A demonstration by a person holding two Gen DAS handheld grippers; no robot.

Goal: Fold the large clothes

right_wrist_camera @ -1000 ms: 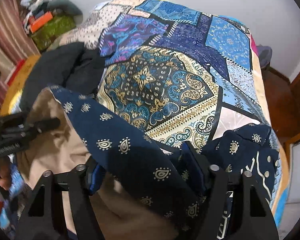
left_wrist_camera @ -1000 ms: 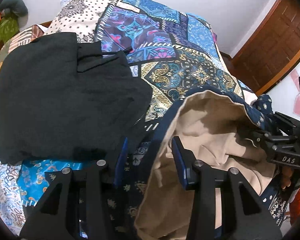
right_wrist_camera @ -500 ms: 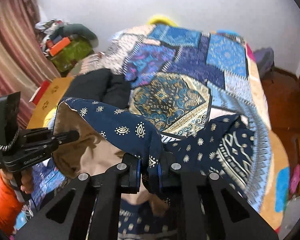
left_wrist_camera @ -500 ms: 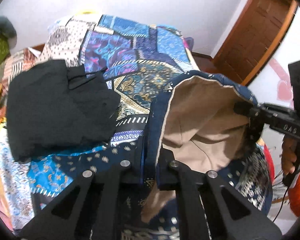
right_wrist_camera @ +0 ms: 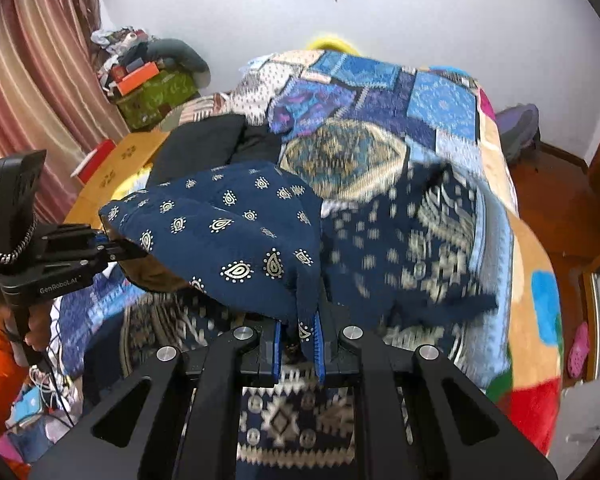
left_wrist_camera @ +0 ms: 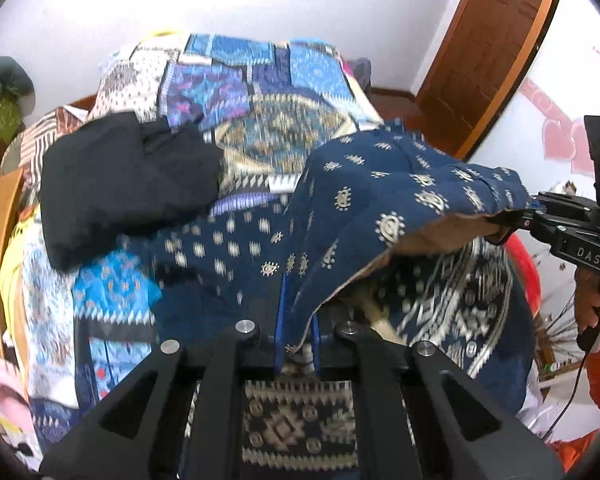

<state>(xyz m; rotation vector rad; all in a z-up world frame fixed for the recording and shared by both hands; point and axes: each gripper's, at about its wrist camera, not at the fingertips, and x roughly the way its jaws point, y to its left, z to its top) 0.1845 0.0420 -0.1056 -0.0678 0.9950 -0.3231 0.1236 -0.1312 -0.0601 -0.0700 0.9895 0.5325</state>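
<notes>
A large navy garment [left_wrist_camera: 384,200] with a gold paisley print and tan lining hangs lifted between both grippers above the bed. My left gripper [left_wrist_camera: 297,332] is shut on one edge of it. My right gripper [right_wrist_camera: 298,338] is shut on the other edge of the garment [right_wrist_camera: 240,232]. The right gripper also shows at the right of the left wrist view [left_wrist_camera: 516,220], and the left gripper at the left of the right wrist view [right_wrist_camera: 116,246]. The garment's lower part drapes down, blurred.
A patchwork blue bedspread [left_wrist_camera: 260,92] covers the bed. A black garment [left_wrist_camera: 128,176] lies on its left side, also in the right wrist view [right_wrist_camera: 212,140]. A wooden door [left_wrist_camera: 488,40] stands at the right. Clutter and a curtain [right_wrist_camera: 32,80] stand left of the bed.
Both grippers closed from open onto the garment's edge, then raised it and spread apart. The opening that showed tan lining has turned over so the navy side faces up.
</notes>
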